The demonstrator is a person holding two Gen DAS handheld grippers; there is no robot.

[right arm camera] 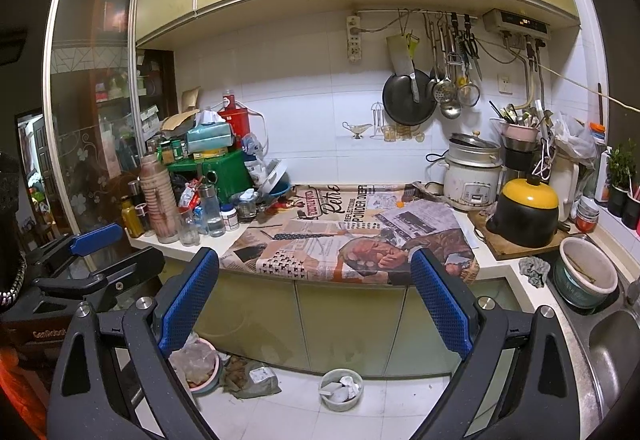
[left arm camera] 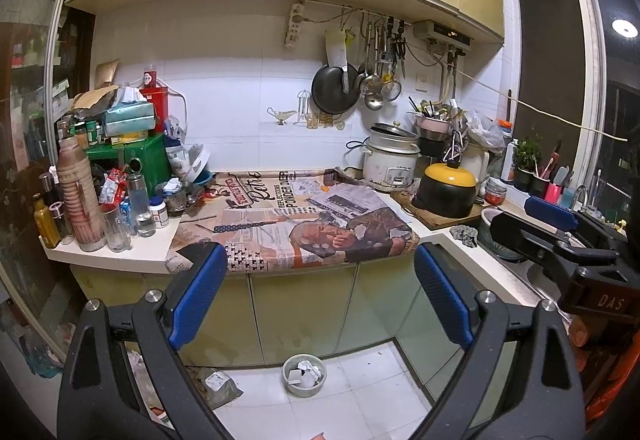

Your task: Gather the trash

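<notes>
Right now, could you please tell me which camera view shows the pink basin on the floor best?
The right wrist view. There the pink basin sits on the floor left of the small white bin, partly behind the right gripper. In the left wrist view it is hidden behind the left gripper.

Bin (left arm camera: 304,375) on floor before cabinets (rice cooker (left arm camera: 390,163) above)

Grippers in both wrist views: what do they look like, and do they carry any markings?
Both are alike: the left gripper and right gripper have black angular frames, silver round bolts and blue textured pads. The right gripper's body reads "DAS" in the left view; a partly legible label shows beside the left gripper.
</notes>
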